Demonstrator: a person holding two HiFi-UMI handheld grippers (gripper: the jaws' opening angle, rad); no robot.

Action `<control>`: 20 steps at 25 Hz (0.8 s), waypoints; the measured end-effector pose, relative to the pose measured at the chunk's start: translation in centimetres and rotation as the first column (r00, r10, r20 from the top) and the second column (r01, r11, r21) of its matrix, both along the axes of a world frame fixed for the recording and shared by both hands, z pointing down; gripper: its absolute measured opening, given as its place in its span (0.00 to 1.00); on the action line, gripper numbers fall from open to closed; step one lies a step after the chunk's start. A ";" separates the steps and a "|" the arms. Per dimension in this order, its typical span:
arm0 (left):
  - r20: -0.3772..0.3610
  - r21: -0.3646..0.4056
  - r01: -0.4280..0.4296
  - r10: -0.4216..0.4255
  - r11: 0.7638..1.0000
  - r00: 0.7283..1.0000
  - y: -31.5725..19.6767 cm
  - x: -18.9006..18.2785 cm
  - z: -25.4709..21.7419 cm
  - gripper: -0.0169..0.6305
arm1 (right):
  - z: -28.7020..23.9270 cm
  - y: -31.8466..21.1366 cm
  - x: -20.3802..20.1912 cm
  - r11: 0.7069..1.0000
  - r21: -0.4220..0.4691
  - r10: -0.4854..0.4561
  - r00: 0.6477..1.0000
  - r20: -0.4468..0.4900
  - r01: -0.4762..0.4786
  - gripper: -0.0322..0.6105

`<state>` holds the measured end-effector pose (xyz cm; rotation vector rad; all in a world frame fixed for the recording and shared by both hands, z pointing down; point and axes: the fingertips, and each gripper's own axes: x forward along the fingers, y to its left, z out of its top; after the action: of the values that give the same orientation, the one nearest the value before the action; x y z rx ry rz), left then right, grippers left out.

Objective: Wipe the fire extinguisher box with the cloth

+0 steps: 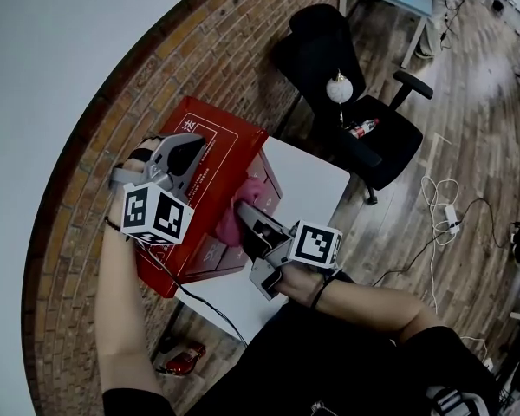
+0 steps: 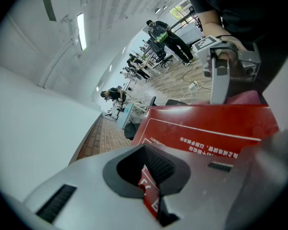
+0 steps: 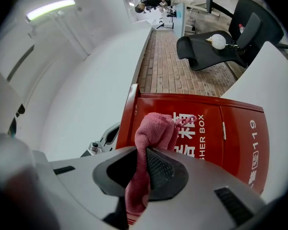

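Here, the right tool (image 3: 145, 169) has its jaws pinched on a pink cloth (image 3: 154, 128), whose bunched end rises above the pads while a tail hangs below them. The bunch lies at the lettered front panel of the red fire extinguisher box (image 3: 221, 128), close to the panel's upper edge; whether it presses on the panel cannot be told. In the head view the right tool (image 1: 245, 213) reaches the box from the side nearer the person, with the cloth (image 1: 247, 193) at its tip. The left tool (image 2: 156, 195) has its jaws pressed together; the red of the box (image 2: 206, 128) shows through the notch behind the pads. Seen from above, the left tool (image 1: 193, 144) rests at the box's top panel (image 1: 230, 141). The box stands on a white counter (image 1: 308, 185), backed by brickwork (image 1: 113, 102). Beyond the counter stands a black office chair (image 1: 390, 137) on wood flooring.
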<state>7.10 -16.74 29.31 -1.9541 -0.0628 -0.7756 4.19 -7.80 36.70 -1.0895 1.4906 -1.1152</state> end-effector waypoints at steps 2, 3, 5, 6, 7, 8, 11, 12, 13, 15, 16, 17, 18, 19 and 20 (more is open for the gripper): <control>0.000 0.000 0.000 0.000 1.000 1.000 0.1 0.0 0.0 0.06 | -1.2 0.0 0.0 0.999 0.038 0.001 1.000 -0.020 0.000 0.15; 0.000 0.000 0.000 0.000 1.000 1.000 0.1 0.0 0.0 0.06 | -1.8 0.1 0.0 0.999 0.054 0.002 1.000 -0.026 0.000 0.15; 0.001 0.001 -0.001 0.001 1.000 1.000 0.0 0.0 0.0 0.06 | -2.8 0.0 -0.1 0.997 0.075 0.005 0.999 -0.034 -0.002 0.15; 0.001 0.001 0.000 0.000 1.000 1.000 0.0 0.0 0.0 0.06 | -3.0 0.0 -0.1 0.997 0.076 0.007 0.999 -0.039 -0.004 0.15; 0.001 0.001 0.000 0.000 1.000 1.000 0.0 0.0 0.0 0.06 | -3.1 0.0 -0.1 0.997 0.072 0.008 0.999 -0.041 -0.005 0.15; 0.001 0.000 0.000 0.000 1.000 1.000 0.0 0.0 0.0 0.06 | -3.0 0.0 -0.1 0.998 0.066 0.009 0.999 -0.041 -0.007 0.15; 0.000 0.001 -0.001 0.001 1.000 1.000 0.1 0.1 0.0 0.06 | -3.0 0.1 -0.2 0.998 0.062 0.019 0.999 -0.041 -0.016 0.15; -0.001 0.002 -0.002 0.002 1.000 1.000 0.1 0.1 -0.1 0.06 | -3.0 0.2 -0.2 0.998 0.064 0.023 0.999 -0.040 -0.020 0.15; -0.001 0.003 -0.002 0.002 1.000 1.000 0.1 0.1 -0.1 0.06 | -3.0 0.2 -0.3 0.998 0.065 0.027 0.999 -0.041 -0.024 0.15; 0.000 0.003 -0.003 0.003 1.000 1.000 0.1 0.1 -0.1 0.06 | -3.1 0.3 -0.6 0.997 0.068 0.033 0.999 -0.043 -0.030 0.15; 0.000 0.003 -0.003 0.003 1.000 1.000 0.1 0.1 0.0 0.06 | -3.1 0.3 -0.8 0.997 0.069 0.034 0.999 -0.042 -0.031 0.15; 0.000 0.002 -0.003 0.003 1.000 1.000 0.1 0.0 0.0 0.06 | -3.1 0.4 -1.1 0.997 0.071 0.034 0.999 -0.040 -0.031 0.15; 0.000 0.002 -0.002 0.002 1.000 1.000 0.1 0.0 0.0 0.06 | -3.2 0.4 -1.4 0.997 0.074 0.032 0.999 -0.038 -0.029 0.15; 0.000 0.002 -0.002 0.002 1.000 1.000 0.1 0.0 0.0 0.06 | -3.3 0.5 -1.7 0.997 0.077 0.029 0.999 -0.037 -0.026 0.15; 0.000 0.001 -0.002 0.002 1.000 1.000 0.0 0.0 0.0 0.06 | -3.3 0.6 -2.1 0.997 0.079 0.026 0.999 -0.036 -0.023 0.15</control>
<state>7.11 -16.69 29.31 -1.9525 -0.0641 -0.7743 2.10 -7.23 33.40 -1.0764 1.5327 -1.0158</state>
